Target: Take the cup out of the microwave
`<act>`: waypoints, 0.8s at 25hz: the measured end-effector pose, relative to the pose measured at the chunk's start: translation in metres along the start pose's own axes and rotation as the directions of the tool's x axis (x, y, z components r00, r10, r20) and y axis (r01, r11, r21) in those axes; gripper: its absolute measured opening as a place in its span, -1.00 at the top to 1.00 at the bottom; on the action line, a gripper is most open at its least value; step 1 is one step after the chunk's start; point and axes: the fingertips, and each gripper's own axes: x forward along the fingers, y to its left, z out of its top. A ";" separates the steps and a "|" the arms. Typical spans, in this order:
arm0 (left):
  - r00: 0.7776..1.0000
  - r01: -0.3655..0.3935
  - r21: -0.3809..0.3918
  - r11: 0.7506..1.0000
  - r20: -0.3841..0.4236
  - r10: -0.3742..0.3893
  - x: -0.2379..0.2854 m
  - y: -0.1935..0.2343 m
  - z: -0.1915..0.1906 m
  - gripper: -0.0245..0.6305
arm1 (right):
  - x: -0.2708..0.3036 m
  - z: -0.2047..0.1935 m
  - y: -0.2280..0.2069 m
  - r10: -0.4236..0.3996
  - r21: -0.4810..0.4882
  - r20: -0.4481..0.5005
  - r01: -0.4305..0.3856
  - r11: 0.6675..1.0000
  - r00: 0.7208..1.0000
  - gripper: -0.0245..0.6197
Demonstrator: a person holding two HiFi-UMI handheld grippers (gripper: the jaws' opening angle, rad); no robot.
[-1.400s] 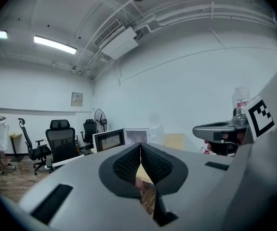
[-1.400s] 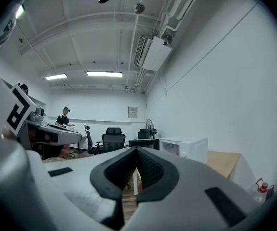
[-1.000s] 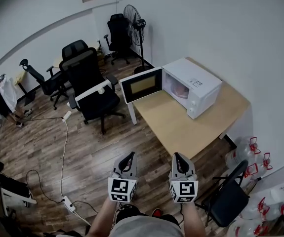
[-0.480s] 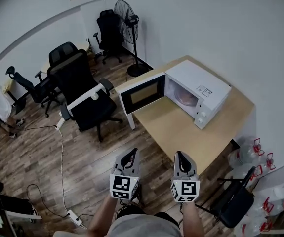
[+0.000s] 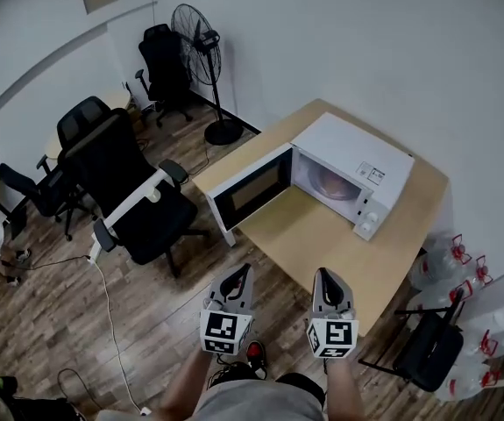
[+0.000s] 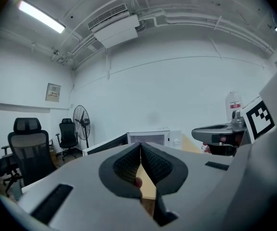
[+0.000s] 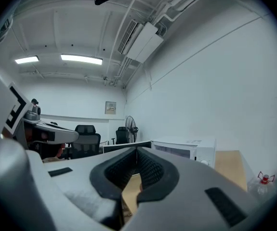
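A white microwave (image 5: 350, 169) stands on a wooden table (image 5: 322, 239), and its door (image 5: 250, 187) hangs wide open to the left. Inside the cavity I see a pinkish shape (image 5: 330, 182), too small to tell whether it is the cup. My left gripper (image 5: 242, 275) and right gripper (image 5: 325, 278) are side by side over the floor just short of the table's near edge, both pointing at the microwave. Each is shut with nothing between its jaws. The left gripper view shows the shut jaws with the microwave (image 6: 152, 138) beyond them, and the right gripper view shows the same (image 7: 184, 148).
A black office chair (image 5: 129, 191) stands left of the open door, with more chairs and a standing fan (image 5: 197, 51) behind it. Water bottles (image 5: 449, 266) and a black folding chair (image 5: 431, 349) sit right of the table. A cable runs along the wood floor at left.
Both grippers have travelled forward toward the table, still shut. The microwave and table now lie closer and more central in the head view.
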 end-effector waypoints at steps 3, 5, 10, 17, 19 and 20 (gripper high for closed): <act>0.999 0.044 0.006 0.999 0.009 -0.044 0.017 0.015 0.001 0.85 | 0.016 0.001 0.003 -0.042 -0.004 0.002 0.042 0.999 0.999 0.87; 0.997 0.072 0.009 0.997 0.013 -0.072 0.026 0.021 0.001 0.85 | 0.023 0.001 0.003 -0.070 -0.004 0.000 0.070 0.998 0.998 0.87; 0.992 0.125 0.009 0.992 0.018 -0.125 0.049 0.028 0.000 0.85 | 0.038 -0.002 -0.004 -0.129 -0.007 -0.005 0.129 0.992 0.992 0.87; 0.987 0.162 0.009 0.987 0.011 -0.162 0.082 0.035 -0.003 0.85 | 0.060 -0.009 -0.020 -0.168 -0.009 -0.025 0.168 0.986 0.985 0.87; 0.987 0.161 0.006 0.987 0.003 -0.161 0.093 0.038 -0.004 0.85 | 0.070 -0.012 -0.025 -0.168 -0.007 -0.031 0.168 0.986 0.985 0.87; 0.987 0.163 0.004 0.987 0.000 -0.163 0.100 0.039 -0.004 0.85 | 0.075 -0.013 -0.029 -0.169 -0.005 -0.033 0.169 0.986 0.985 0.87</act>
